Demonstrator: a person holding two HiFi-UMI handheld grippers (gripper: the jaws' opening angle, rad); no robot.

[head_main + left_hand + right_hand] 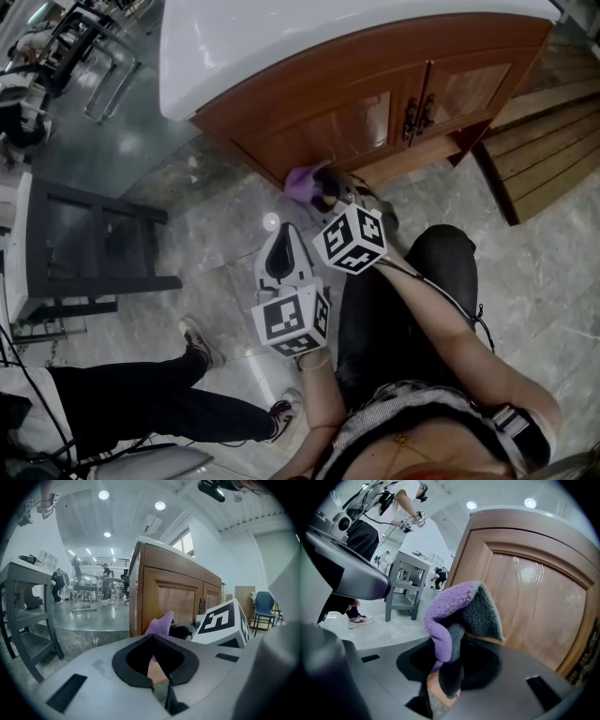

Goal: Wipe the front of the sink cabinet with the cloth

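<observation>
Head view: the purple cloth (302,181) sits at frame centre, at the lower left front of the cabinet (356,122). The right gripper (325,194) is at the cloth. The left gripper (281,234) lies below, apart from the cabinet. Only this view shows both doors shut, so the contents are unseen.

Left gripper view: the jaws are closed together with nothing between them. The cloth (159,624) is beyond, at centre.

Right gripper view: the jaws are clamped on the cloth (450,606). Its grey side shows only here.
</observation>
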